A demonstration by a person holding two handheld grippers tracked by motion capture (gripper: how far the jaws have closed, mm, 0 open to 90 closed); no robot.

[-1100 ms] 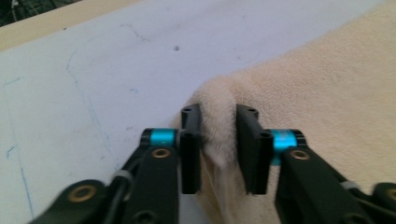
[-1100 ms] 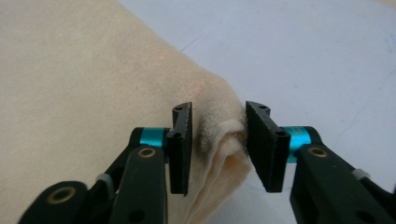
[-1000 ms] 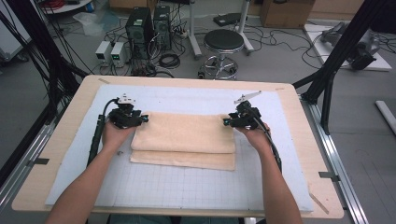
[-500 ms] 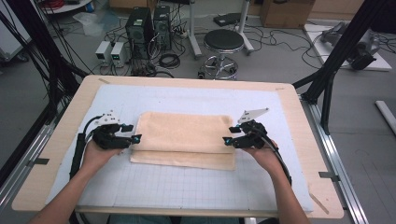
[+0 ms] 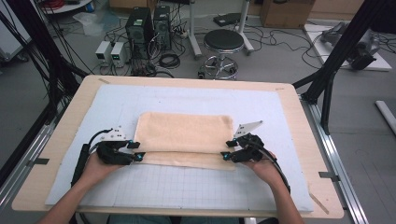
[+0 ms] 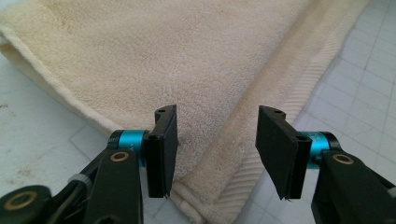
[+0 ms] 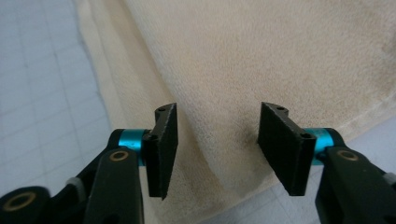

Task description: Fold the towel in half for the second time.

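Observation:
A cream towel [image 5: 187, 135] lies folded on the white gridded mat [image 5: 187, 191], its lower layer sticking out along the near edge. My left gripper [image 5: 136, 150] rests at the towel's near left corner, my right gripper [image 5: 228, 150] at its near right corner. In the left gripper view the left gripper [image 6: 215, 149] is open, the towel's [image 6: 187, 60] corner lying under the gap, untouched by the pads. In the right gripper view the right gripper [image 7: 215, 149] is open above the towel's [image 7: 280, 56] folded edge. Both pairs of jaws have just been closing a little.
The mat covers a wooden table [image 5: 308, 140] with metal rails along its sides. Behind the table stand a stool [image 5: 224, 42], computer cases [image 5: 149, 28] and cables on the floor. Black frame posts [image 5: 336, 60] rise at the right and left.
Both hands slid from the towel's far corners along its sides to its near corners. The towel has kept its place and shape.

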